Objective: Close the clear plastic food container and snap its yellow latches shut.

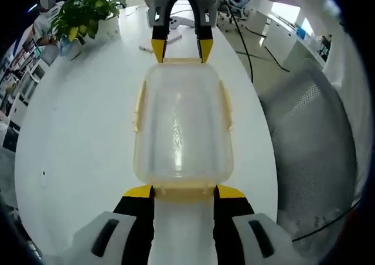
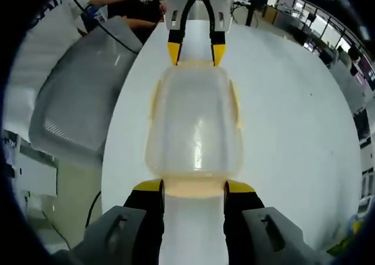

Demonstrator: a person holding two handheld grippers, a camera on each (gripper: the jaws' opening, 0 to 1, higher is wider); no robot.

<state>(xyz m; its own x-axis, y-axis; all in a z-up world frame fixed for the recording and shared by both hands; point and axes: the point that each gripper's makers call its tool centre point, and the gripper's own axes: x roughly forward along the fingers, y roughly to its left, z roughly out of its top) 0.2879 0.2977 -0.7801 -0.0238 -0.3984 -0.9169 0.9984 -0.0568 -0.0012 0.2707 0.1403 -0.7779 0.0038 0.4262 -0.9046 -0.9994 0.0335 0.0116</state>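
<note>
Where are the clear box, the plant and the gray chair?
clear box [image 1: 183, 130], left gripper view, middle of its lid.
plant [image 1: 88, 13], left gripper view, its green leaves.
gray chair [image 2: 82, 95], right gripper view, its mesh back.

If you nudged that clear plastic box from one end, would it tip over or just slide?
The clear container would probably slide: it sits low and wide on the smooth white table. It looks empty, so likely light. With the left gripper and right gripper at opposite ends, it seems braced against skidding.
</note>
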